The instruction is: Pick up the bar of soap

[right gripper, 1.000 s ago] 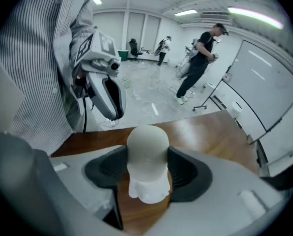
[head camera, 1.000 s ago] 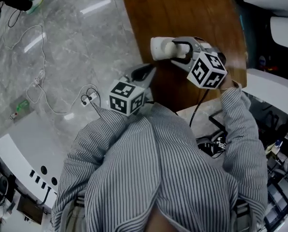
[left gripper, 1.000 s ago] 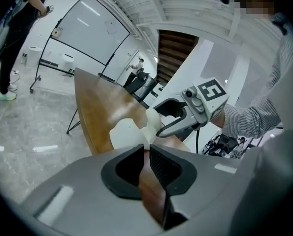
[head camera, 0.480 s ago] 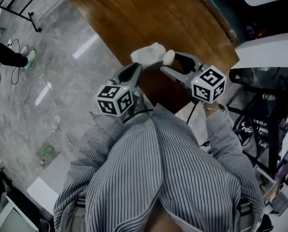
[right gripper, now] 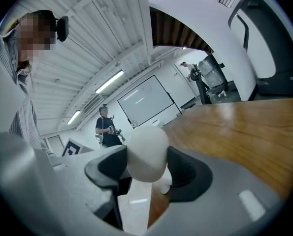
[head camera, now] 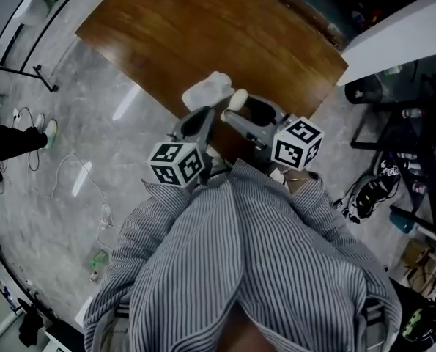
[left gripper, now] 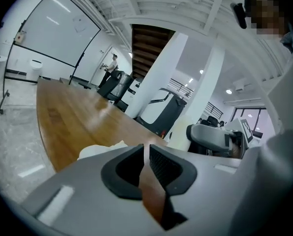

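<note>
The bar of soap point(head camera: 237, 99) is a white rounded piece held above the near edge of the wooden table point(head camera: 203, 28). My right gripper point(head camera: 236, 107) is shut on it; in the right gripper view the soap point(right gripper: 146, 154) fills the gap between the dark pads point(right gripper: 183, 173). My left gripper point(head camera: 206, 116) is just left of it, shut with nothing between its pads point(left gripper: 163, 163). A white, soft-looking object point(head camera: 207, 90) lies on the table just beyond both grippers and shows low in the left gripper view point(left gripper: 102, 149); what it is I cannot tell.
Grey marble floor point(head camera: 71, 138) with loose cables point(head camera: 93, 189) spreads to the left. Black stands and gear point(head camera: 401, 138) crowd the right, under a white surface point(head camera: 401, 28). A person point(right gripper: 106, 127) stands far off in the right gripper view.
The head view has swung and now takes in more of the table and floor. Both grippers stay close together, and the right one keeps its hold on the soap.
</note>
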`<action>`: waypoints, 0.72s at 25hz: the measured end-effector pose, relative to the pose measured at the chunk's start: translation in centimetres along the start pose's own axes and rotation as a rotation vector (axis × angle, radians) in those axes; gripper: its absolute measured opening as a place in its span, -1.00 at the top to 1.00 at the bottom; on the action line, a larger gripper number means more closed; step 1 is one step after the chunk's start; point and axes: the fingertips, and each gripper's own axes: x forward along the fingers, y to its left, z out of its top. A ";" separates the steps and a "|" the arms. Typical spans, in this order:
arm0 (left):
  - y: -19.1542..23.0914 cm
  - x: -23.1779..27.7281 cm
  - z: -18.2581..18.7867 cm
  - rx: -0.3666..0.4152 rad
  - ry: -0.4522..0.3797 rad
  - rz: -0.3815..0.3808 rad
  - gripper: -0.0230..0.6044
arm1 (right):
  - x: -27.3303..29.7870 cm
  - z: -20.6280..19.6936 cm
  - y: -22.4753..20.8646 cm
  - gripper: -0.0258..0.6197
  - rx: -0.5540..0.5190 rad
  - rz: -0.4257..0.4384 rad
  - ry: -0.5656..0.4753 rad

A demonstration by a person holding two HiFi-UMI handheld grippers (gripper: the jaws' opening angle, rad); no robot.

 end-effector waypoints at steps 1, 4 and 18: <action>-0.1 0.0 0.1 0.005 -0.002 0.002 0.79 | -0.1 0.0 -0.1 0.14 -0.008 -0.005 0.005; -0.2 0.1 0.0 0.008 -0.004 0.015 0.79 | -0.5 -0.1 -0.3 0.14 -0.016 -0.011 0.014; -0.3 -0.4 -0.4 0.007 -0.025 0.052 0.88 | -0.5 -1.0 0.3 0.14 -0.012 0.023 0.048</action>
